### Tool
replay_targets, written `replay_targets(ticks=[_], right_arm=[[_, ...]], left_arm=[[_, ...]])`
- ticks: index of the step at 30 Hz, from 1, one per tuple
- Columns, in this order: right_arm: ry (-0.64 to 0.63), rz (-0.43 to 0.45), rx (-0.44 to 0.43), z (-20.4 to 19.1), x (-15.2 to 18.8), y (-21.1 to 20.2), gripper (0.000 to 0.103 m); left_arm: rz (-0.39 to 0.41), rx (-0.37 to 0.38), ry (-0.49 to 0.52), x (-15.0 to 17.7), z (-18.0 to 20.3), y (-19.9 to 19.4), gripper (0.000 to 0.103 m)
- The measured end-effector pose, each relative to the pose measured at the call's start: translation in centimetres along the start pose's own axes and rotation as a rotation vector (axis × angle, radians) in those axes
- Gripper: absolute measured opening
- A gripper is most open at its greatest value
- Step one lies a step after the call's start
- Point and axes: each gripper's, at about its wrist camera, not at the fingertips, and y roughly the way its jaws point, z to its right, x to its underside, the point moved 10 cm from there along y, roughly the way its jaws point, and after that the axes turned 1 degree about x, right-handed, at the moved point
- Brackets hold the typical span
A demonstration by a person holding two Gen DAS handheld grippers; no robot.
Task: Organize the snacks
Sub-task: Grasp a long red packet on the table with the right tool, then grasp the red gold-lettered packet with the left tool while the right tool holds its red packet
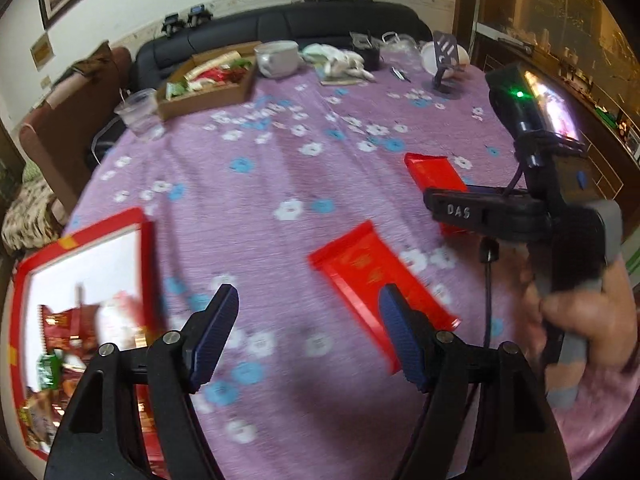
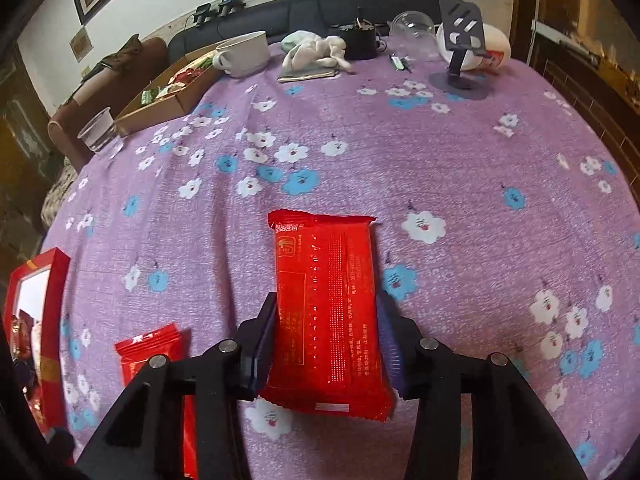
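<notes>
to the far left of our left claw (image 1: 308,336) sits the red box (image 1: 146,256), its white floor already carrying a small heap of wrapped snacks (image 1: 68,332), so we judge the sorting is partly done. the left claw itself stands wide with nothing between its pads, hovering over the purple flowered cloth (image 1: 280,160). just ahead of it and a little to its right lies a loose red packet (image 1: 372,280), flat on the cloth and touching neither finger; we take this as the next piece to collect. further right, our right claw (image 2: 324,344) is closed on a second red packet (image 2: 326,304), the pads pressing its two long edges while it lies with its printed back up, far end pointing away from us; whether it is lifted or resting on the cloth we cannot tell. seen from that claw, the box lies well off to the left, with the loose packet between. far ahead to the left a brown tray (image 2: 160,108) also holds snacks. what remains, as we read it, is carrying both packets to the box.
</notes>
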Motion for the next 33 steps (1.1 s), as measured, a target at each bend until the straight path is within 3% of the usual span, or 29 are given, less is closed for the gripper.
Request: replay_targets(ticks=[4, 8, 13, 15, 20, 33], right_arm=[[-0.016, 0.006, 0.147, 2.1, -0.2, 0.2, 0.049], [0.001, 0.001, 0.156, 2.7, -0.3, 0.2, 0.051], [0.004, -0.001, 0.156, 2.7, -0.4, 0.2, 0.052], [0.003, -0.001, 0.160, 2.6, -0.4, 0.2, 0.052], [0.005, 0.000, 0.160, 2.6, -0.4, 0.3, 0.053], [0.003, 0.004, 0.163, 2.6, -0.4, 0.3, 0.055]], left_arm=[[-0.055, -0.004, -0.027, 0.1, 1.5, 1.9, 0.072], [-0.082, 0.024, -0.031, 0.2, 3.9, 3.1, 0.072], [-0.116, -0.019, 0.003, 1.2, 4.3, 4.7, 0.074], [-0.133, -0.015, -0.019, 1.7, 3.8, 5.2, 0.080], [-0.130, 0.006, -0.039, 2.1, 2.2, 5.2, 0.087], [-0.140, -0.047, -0.079, 3.1, -3.9, 4.7, 0.087]])
